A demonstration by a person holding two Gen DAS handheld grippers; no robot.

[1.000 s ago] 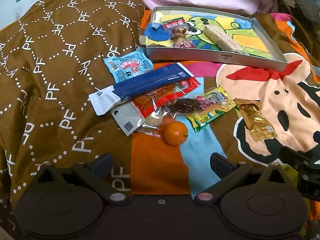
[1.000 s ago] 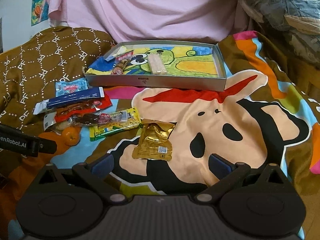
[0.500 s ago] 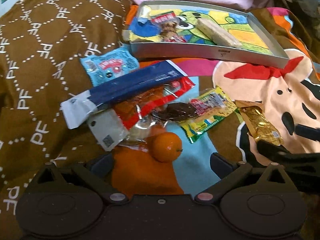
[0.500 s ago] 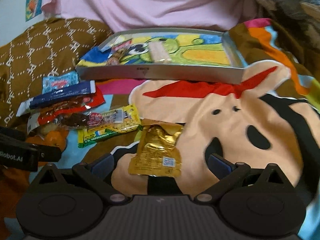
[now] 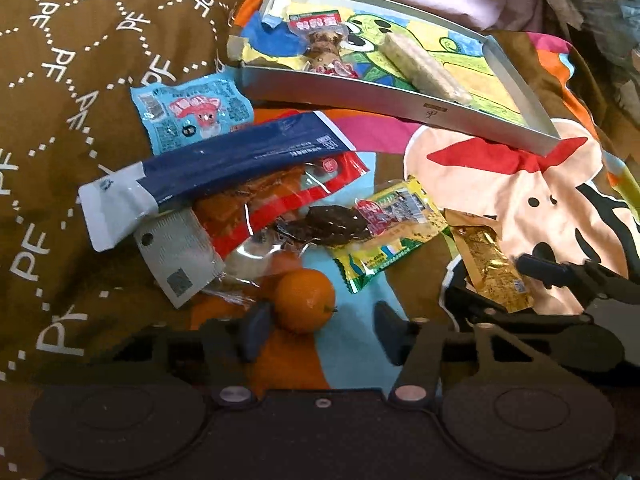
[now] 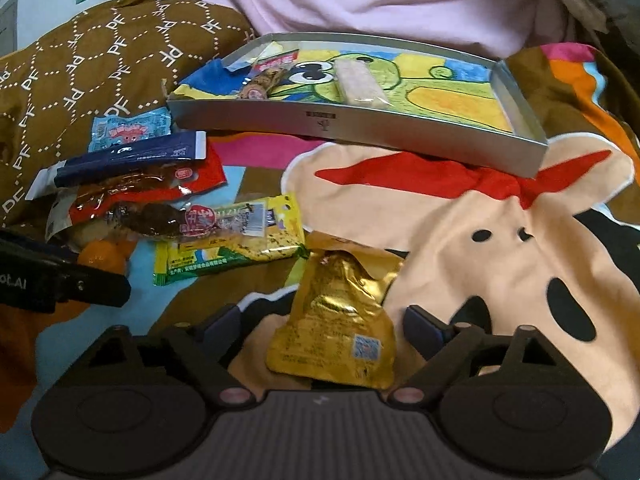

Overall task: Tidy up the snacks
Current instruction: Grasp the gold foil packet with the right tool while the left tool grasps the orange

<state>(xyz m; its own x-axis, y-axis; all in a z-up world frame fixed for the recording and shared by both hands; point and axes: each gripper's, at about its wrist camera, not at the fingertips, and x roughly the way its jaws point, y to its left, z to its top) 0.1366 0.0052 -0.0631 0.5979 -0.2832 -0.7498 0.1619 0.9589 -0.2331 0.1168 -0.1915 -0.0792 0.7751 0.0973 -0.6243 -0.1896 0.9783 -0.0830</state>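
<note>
A small orange (image 5: 306,300) lies on the bedspread between the fingers of my left gripper (image 5: 322,334). Its jaws are closing: the left finger (image 5: 256,332) is at the fruit's side, the right finger stands apart from it. A gold foil packet (image 6: 336,320) lies flat between the fingers of my right gripper (image 6: 324,328), whose jaws are closing too, with neither pad pressing on it. The silver tray (image 5: 360,96) (image 6: 360,128) sits further back and holds a beige bar (image 5: 424,68) and a red-labelled packet (image 5: 324,40).
A loose heap of snacks lies ahead: a light-blue packet (image 5: 192,112), a long navy packet (image 5: 224,160), a red packet (image 5: 280,196), a yellow-green packet (image 5: 392,232). The other gripper (image 6: 60,280) (image 5: 560,276) shows at each view's edge. Pink bedding rises behind the tray.
Both grippers came forward and down. The orange now sits between the left fingers, which have drawn much closer together. The gold packet slid between the right fingers, which narrowed a little.
</note>
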